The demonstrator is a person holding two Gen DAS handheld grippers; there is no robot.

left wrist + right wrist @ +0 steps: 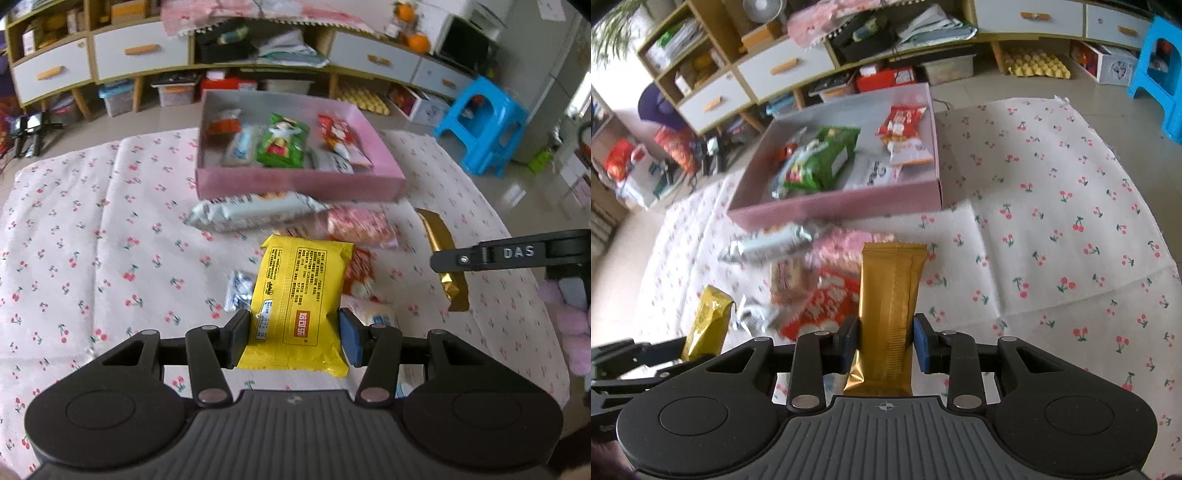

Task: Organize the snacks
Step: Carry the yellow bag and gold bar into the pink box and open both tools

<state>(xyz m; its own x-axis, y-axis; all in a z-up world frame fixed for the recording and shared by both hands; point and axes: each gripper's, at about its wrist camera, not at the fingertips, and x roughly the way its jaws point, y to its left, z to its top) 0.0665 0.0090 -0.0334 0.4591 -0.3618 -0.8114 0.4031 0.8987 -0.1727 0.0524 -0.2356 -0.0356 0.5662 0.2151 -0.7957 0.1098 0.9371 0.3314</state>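
Observation:
My left gripper is shut on a yellow snack packet and holds it above the cherry-print cloth. My right gripper is shut on a long gold snack bar; that bar also shows in the left wrist view, with the right gripper at the right edge. A pink box ahead holds several snacks, among them a green packet and a red packet. Loose snacks lie before the box: a silver packet, a pink packet and a red packet.
The cherry-print cloth covers the floor. A cabinet with drawers and storage bins stands behind the box. A blue plastic stool stands at the right. A small silver wrapper lies left of the yellow packet.

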